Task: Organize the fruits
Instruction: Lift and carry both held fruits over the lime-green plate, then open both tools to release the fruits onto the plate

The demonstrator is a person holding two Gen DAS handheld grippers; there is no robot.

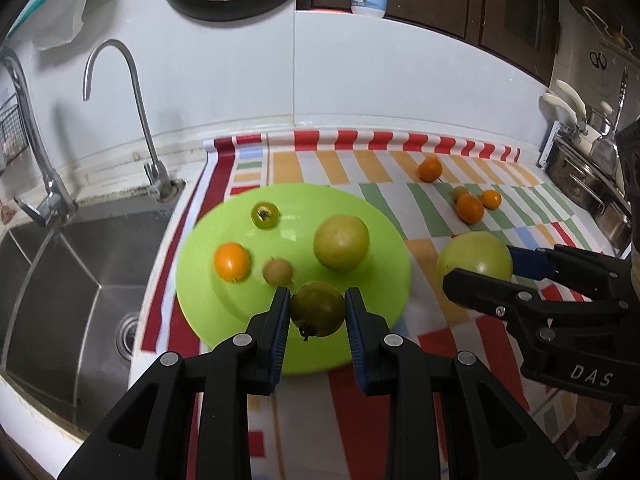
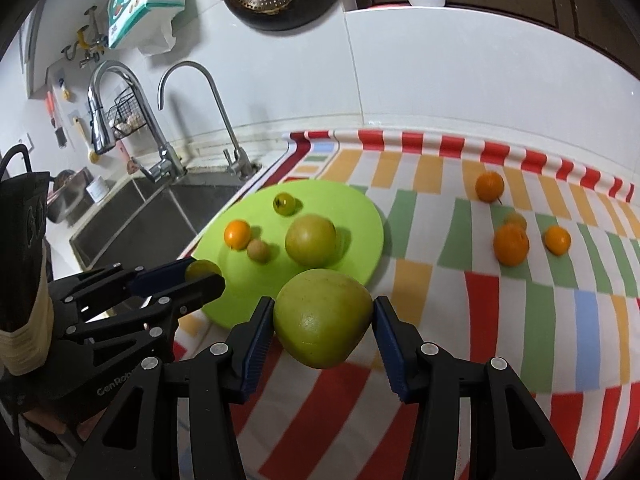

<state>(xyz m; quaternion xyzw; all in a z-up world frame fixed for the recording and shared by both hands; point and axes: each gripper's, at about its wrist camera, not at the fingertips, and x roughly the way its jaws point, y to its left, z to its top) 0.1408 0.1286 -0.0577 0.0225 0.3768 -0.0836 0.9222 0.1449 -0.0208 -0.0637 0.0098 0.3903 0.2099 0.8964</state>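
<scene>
Left gripper (image 1: 318,310) clamped on a dark green tomato (image 1: 317,309), held above the near edge of the lime plate (image 1: 384,252). Right gripper (image 2: 324,332) closed on a large pale green fruit (image 2: 323,317), raised over the striped cloth (image 2: 520,320) just beside the plate's right rim. On the plate: another large green fruit (image 1: 341,242), an orange (image 1: 232,262), a small tan fruit (image 1: 277,271), a small green tomato (image 1: 265,215). Farther right on the cloth, loose oranges (image 1: 470,208). Sink (image 1: 60,280) left of the plate
</scene>
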